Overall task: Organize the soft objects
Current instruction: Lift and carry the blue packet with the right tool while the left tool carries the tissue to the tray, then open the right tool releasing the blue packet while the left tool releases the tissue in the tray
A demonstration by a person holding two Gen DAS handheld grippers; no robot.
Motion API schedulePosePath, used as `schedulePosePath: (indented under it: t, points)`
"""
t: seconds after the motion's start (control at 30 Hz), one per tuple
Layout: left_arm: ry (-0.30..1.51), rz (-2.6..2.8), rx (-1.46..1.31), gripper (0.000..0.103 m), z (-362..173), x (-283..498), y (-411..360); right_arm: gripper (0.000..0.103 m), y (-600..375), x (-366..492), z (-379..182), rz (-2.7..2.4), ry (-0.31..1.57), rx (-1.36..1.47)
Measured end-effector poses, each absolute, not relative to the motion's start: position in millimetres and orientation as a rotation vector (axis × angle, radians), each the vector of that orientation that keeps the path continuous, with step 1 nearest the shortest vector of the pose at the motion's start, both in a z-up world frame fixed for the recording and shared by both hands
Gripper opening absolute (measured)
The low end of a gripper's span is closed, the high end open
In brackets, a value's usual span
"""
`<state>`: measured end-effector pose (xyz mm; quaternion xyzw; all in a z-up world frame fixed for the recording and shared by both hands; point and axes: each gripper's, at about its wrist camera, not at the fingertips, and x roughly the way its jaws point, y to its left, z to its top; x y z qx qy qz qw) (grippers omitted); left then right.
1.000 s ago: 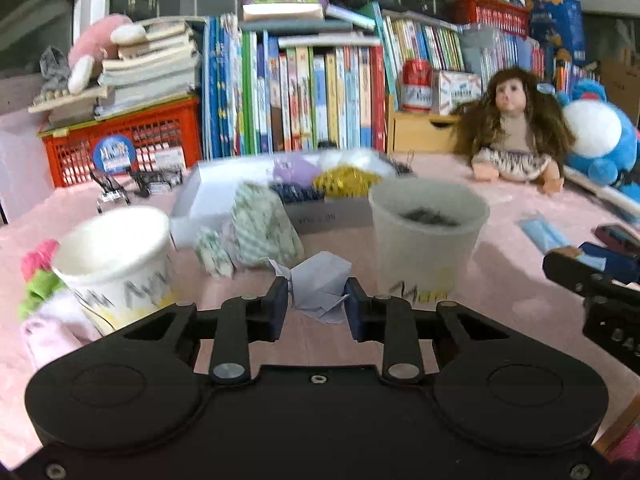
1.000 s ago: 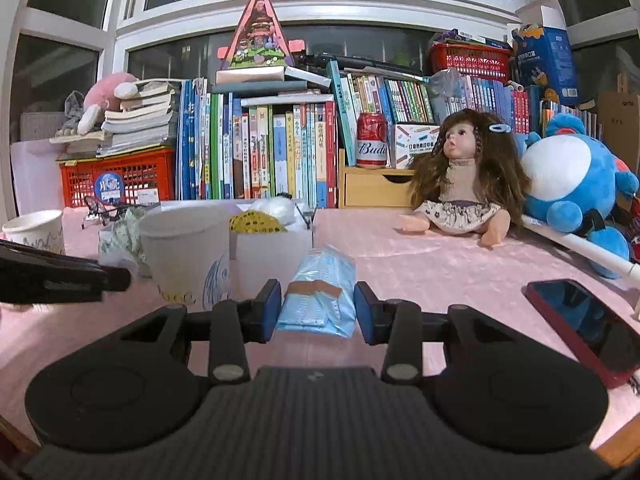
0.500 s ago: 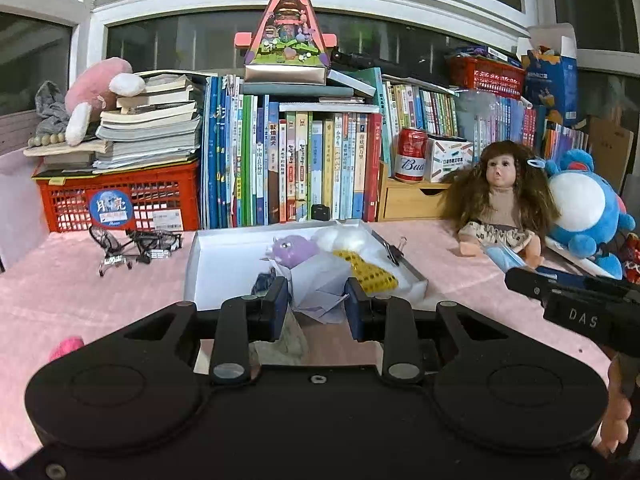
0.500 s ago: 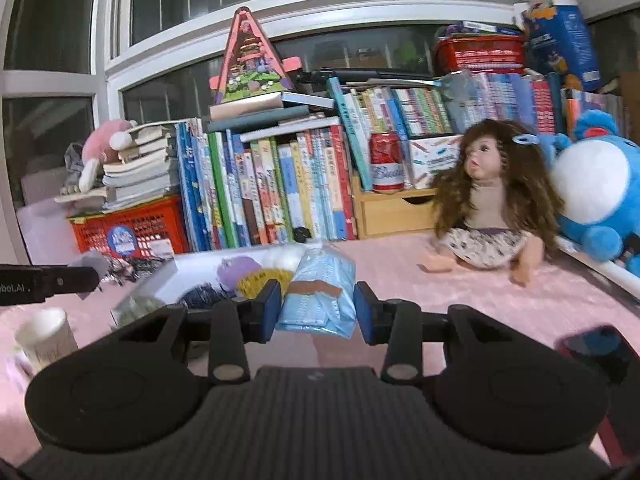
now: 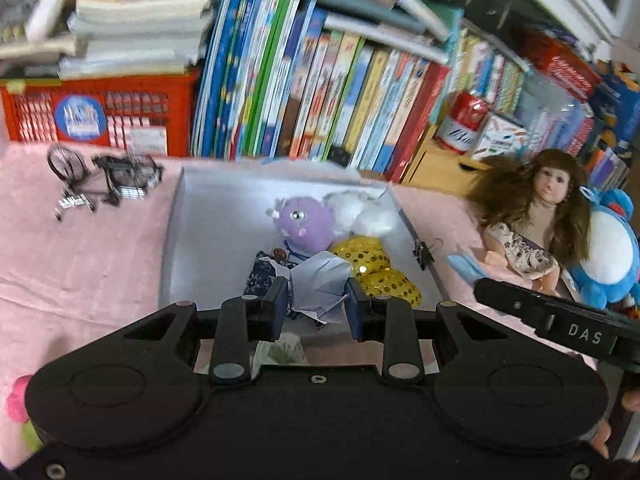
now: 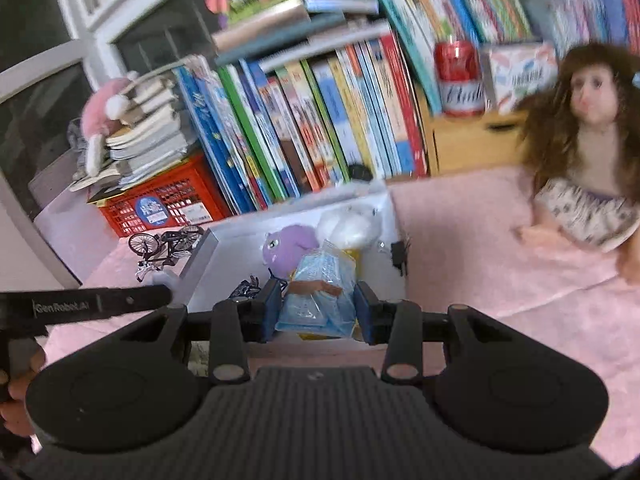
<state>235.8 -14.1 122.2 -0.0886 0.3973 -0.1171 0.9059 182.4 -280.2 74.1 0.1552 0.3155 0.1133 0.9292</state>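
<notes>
My left gripper [image 5: 318,306] is shut on a crumpled white tissue [image 5: 320,282], held over the near edge of the white box [image 5: 200,240]. My right gripper [image 6: 318,306] is shut on a light blue tissue pack [image 6: 320,292], also held above the white box [image 6: 224,264]. Inside the box lie a purple plush [image 5: 306,226], a white fluffy piece [image 5: 360,210], a gold sequin item [image 5: 376,266] and a dark blue patterned cloth [image 5: 264,276]. The purple plush [image 6: 286,248] and the white piece [image 6: 350,226] also show in the right wrist view.
A long-haired doll [image 5: 536,216] and a blue plush [image 5: 612,256] sit to the right on the pink cloth. A small model bicycle [image 5: 104,180] stands left of the box. Books [image 5: 320,88] and a red crate [image 5: 92,116] line the back.
Both grippers have risen from table level, past the paper cups, and tilted down over the white box, each still holding its item. The cups have left the view.
</notes>
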Motion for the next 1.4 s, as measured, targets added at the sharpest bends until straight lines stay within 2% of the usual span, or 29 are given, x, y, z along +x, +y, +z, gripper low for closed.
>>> schedulePosePath:
  t: [0.3,0.57,1.4]
  points:
    - [0.909,-0.170,-0.177,0.029,93.9,302.0,-28.3,0.045,-268.8,246.2,49.5,0.184,0.782,0.385]
    - [0.983,-0.172,-0.176,0.029,75.4,333.3,-40.5,0.045,-271.9,269.6,29.5,0.130,0.810,0.453]
    - [1.075,-0.213,-0.240,0.030,37.1,365.3,-59.7,0.046,-282.3,287.9,-0.5,0.077,0.840,0.559]
